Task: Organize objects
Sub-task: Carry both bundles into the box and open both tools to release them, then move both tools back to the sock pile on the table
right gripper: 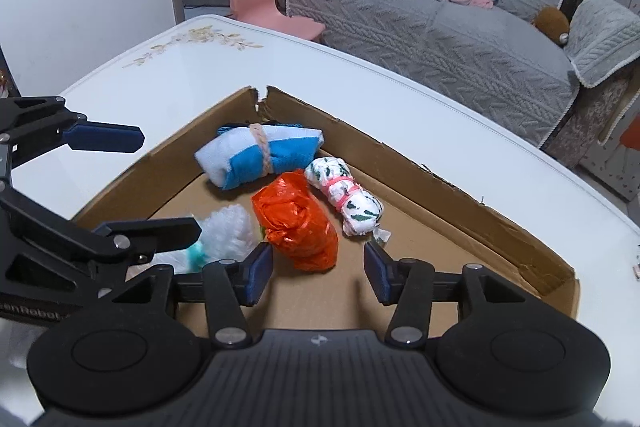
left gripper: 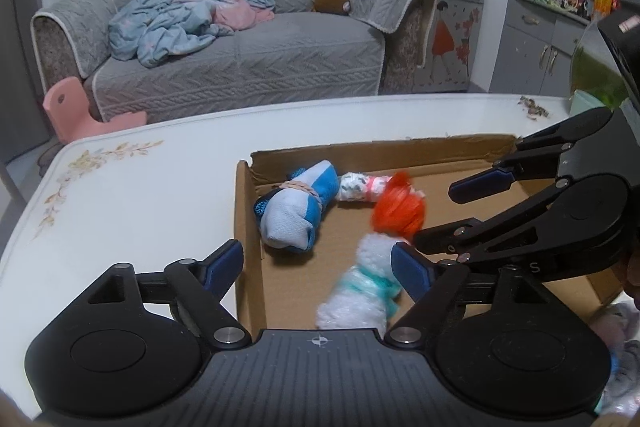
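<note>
Left wrist view looks over a shallow cardboard box (left gripper: 400,155) on a white table (left gripper: 140,195); every place below is given against that box. Left gripper (left gripper: 318,269) hangs over the box's near-left corner with its jaws wide apart; one blue pad (left gripper: 224,263) sits outside the left wall, the other over the box floor, and neither presses on anything. A white fluffy bundle (left gripper: 360,291) with teal bands lies on the box floor between those pads, blurred, touching neither that I can tell. An orange bundle (left gripper: 400,205), also blurred, lies just beyond the fluffy one, near the box's middle. A blue-and-white bundle (left gripper: 292,215) tied with a braided band rests by the left wall, towards the far-left corner; a small leaf-print bundle (left gripper: 360,187) lies beside it along the far wall.

Right gripper (right gripper: 318,269) hovers above the box floor at the near side, jaws partly apart with nothing between them; the orange bundle (right gripper: 298,227) lies just ahead of its left pad (right gripper: 258,277), apart from it. In the right wrist view the leaf-print bundle (right gripper: 346,199) touches the orange one, and the blue-and-white bundle (right gripper: 260,157) sits behind both in the torn corner. Beyond the box stand a grey sofa (left gripper: 240,59) and a pink chair (left gripper: 80,115).
</note>
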`<state>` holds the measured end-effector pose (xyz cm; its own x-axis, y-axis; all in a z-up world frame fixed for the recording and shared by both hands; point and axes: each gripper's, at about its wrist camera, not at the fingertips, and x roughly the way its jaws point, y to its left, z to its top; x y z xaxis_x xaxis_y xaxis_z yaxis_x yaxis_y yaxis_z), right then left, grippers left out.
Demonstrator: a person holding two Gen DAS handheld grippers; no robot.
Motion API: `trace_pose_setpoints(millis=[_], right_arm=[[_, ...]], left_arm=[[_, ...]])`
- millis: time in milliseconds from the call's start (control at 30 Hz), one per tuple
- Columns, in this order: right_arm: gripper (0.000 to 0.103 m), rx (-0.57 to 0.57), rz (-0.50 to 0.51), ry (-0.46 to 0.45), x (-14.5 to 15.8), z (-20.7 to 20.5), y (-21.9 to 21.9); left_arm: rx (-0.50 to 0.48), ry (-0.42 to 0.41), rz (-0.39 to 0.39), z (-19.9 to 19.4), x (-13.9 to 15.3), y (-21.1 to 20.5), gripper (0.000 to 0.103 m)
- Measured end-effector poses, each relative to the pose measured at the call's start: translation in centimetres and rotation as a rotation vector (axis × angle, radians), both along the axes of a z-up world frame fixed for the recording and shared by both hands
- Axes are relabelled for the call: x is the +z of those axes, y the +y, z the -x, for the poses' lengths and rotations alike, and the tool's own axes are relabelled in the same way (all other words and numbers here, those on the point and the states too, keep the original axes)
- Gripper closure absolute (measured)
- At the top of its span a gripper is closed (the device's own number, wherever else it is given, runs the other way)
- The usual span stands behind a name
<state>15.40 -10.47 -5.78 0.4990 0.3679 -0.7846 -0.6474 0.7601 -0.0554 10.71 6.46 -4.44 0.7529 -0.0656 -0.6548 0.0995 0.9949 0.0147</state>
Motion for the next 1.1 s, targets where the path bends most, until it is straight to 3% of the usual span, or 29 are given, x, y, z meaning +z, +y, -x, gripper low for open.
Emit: trace_pose_setpoints(millis=[333,400,567,767,900,1100], right_arm=[[0.052,0.0,-0.114,-0.07,3.8,6.3,-2.7],[0.046,-0.005,-0.15,-0.101,4.3,8.6,-3.8],[0.026,-0.043,-0.253,-0.166,4.6,15.0,-7.4],[0.019,-0.079,-0.332,-0.241,0.8,21.7,-12.8],[0.023,-0.064,-0.23,-0.292,-2.8,23.4,-13.7],[0.043,-0.09,-0.186,-0.231,-5.4,20.9,-14.1]], left_arm=[[0.03,-0.117,0.052,8.5,4.1,1.0,0.015],[0.041,-0.132,0.059,10.6,4.1,1.3,0.014],[0.083,-0.179,0.061,15.6,3.1,1.5,0.014],[0.106,-0.157,0.078,19.0,-0.1,1.9,0.012],[0.127,-0.103,0.122,18.6,-1.9,2.4,0.011],[0.133,-0.081,0.14,16.9,-2.9,2.1,0.009]])
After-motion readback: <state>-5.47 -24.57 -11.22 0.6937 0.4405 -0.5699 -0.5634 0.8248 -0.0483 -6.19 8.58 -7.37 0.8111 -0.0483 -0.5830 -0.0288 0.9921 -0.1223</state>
